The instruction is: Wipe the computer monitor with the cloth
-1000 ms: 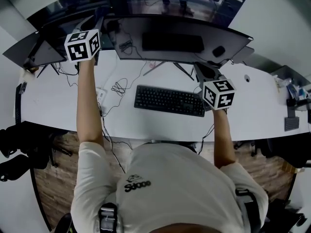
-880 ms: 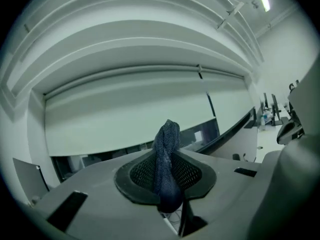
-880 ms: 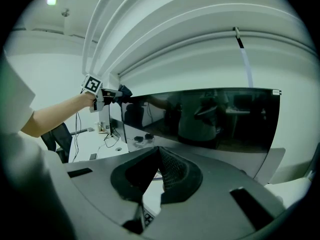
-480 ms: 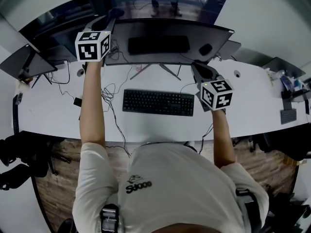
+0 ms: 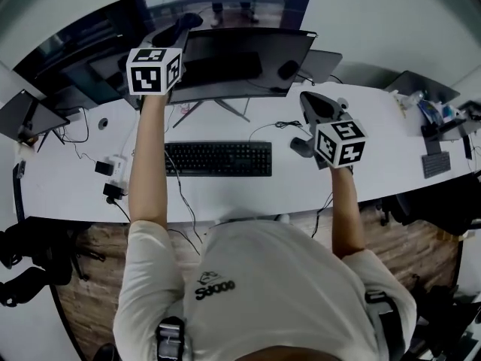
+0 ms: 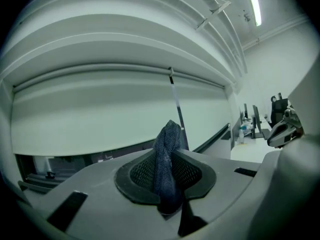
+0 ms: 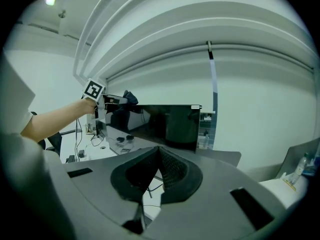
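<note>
The dark computer monitor (image 5: 242,57) stands at the back of the white desk (image 5: 240,194), its screen black in the right gripper view (image 7: 165,124). My left gripper (image 5: 179,27) is raised at the monitor's upper left corner, and its jaws are shut on a dark blue cloth (image 6: 167,156) that sticks up between them. The right gripper view shows that gripper (image 7: 107,101) with the cloth (image 7: 129,97) against the screen's top left edge. My right gripper (image 5: 319,107) hovers over the desk to the right of the monitor, shut with nothing in it (image 7: 159,151).
A black keyboard (image 5: 218,159) lies in front of the monitor, with cables and a white adapter (image 5: 113,165) to its left. Other screens (image 5: 30,115) stand at far left, a grey panel (image 5: 322,65) behind right, small items (image 5: 436,115) at far right.
The head view has swung, so the monitor and keyboard now sit further left in frame. My left gripper stays at the monitor's left edge with the cloth; the right gripper has hardly moved.
</note>
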Motion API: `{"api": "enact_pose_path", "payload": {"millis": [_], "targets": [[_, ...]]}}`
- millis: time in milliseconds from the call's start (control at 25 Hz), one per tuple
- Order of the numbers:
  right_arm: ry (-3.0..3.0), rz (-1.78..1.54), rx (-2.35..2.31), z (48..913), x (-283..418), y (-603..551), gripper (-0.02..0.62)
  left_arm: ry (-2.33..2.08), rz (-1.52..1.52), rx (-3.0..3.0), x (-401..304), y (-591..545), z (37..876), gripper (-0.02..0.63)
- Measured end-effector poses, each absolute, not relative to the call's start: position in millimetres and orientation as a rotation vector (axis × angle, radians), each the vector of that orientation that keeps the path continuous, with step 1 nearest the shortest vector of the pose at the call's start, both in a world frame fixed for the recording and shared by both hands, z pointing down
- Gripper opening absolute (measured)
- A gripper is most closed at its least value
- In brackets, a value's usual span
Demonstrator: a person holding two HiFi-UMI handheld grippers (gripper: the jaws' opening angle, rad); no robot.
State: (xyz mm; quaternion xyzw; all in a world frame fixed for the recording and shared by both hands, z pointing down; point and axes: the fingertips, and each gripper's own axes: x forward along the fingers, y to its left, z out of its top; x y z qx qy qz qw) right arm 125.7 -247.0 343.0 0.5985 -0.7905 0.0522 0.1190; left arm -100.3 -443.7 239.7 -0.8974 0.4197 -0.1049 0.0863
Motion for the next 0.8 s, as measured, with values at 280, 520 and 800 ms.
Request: {"api": "enact_pose_path", "payload": {"millis": [280, 520, 800], "targets": [[-2.283, 0.177, 1.836, 344.3, 178.2, -219.7, -0.003, 1.136, -0.273, -2.751, -15.1, -424.9, 241.3, 0.078], [-2.235, 0.205, 1.912, 350.9, 219.6, -192.9, -0.003, 1.050, -0.214, -2.822, 47.9, -408.8, 241.3, 0.078], [-2.162, 0.217, 2.011, 353.7, 262.3, -161.8, -0.003, 0.976, -0.078, -2.915, 113.0, -396.8, 241.4, 0.078]]}}
